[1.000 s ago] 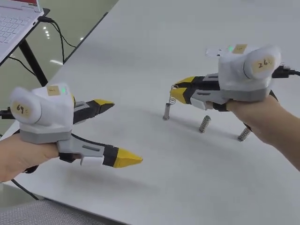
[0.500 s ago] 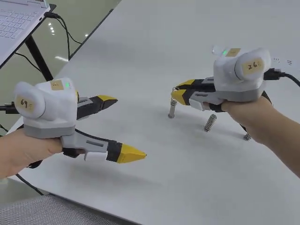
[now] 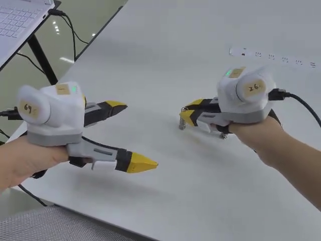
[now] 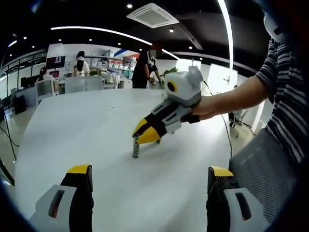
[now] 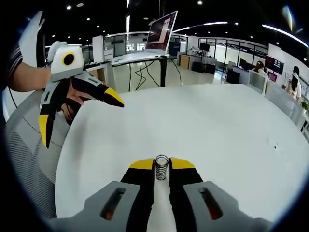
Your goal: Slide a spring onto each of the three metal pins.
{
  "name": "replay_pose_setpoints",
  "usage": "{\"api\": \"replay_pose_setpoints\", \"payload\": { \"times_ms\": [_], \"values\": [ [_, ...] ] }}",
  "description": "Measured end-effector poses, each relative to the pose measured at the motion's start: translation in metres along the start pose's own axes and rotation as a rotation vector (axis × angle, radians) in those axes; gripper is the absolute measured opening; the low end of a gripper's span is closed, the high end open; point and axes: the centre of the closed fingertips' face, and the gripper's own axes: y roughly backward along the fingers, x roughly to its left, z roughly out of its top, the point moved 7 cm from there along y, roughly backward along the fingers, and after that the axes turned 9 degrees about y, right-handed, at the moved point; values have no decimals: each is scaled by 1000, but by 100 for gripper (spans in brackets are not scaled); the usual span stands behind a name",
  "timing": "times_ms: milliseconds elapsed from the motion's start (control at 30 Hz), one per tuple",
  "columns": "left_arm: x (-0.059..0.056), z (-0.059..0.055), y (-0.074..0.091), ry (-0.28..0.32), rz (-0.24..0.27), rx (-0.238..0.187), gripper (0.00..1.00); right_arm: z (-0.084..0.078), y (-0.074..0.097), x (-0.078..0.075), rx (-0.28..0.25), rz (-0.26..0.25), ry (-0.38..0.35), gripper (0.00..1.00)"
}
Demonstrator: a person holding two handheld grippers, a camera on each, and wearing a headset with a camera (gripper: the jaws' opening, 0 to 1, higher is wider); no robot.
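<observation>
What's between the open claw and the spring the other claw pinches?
Only bare white table lies between the left claw and the spring, seen in the left gripper view.

The left gripper (image 3: 128, 134), a white body with black, yellow-tipped fingers (image 3: 142, 162), sits in the left hand (image 3: 22, 160) at the near left. It points to the right with its fingers spread wide apart. The right gripper (image 3: 186, 116), of the same make, is gripped by the right hand (image 3: 251, 131) and angled leftward with its tips dipped down. In the right gripper view its fingers are drawn nearly together, pinching a small metal coil spring (image 5: 161, 167) between the yellow tips. The bare right forearm (image 3: 296, 165) runs off toward the lower right. In the left gripper view it emerges from a striped sleeve (image 4: 285, 96).
</observation>
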Motion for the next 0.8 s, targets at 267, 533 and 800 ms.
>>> {"api": "replay_pose_setpoints", "payload": {
  "times_ms": [267,533,800],
  "values": [
    [0,3,-1,-7,-4,0,97,-8,-5,1,2,-10,-23,8],
    [-1,5,-2,-13,-8,2,97,-10,-6,3,18,-10,8,8],
    [-3,8,-4,-15,-12,-2,97,-8,-3,0,14,-18,-32,16]
  ]
}}
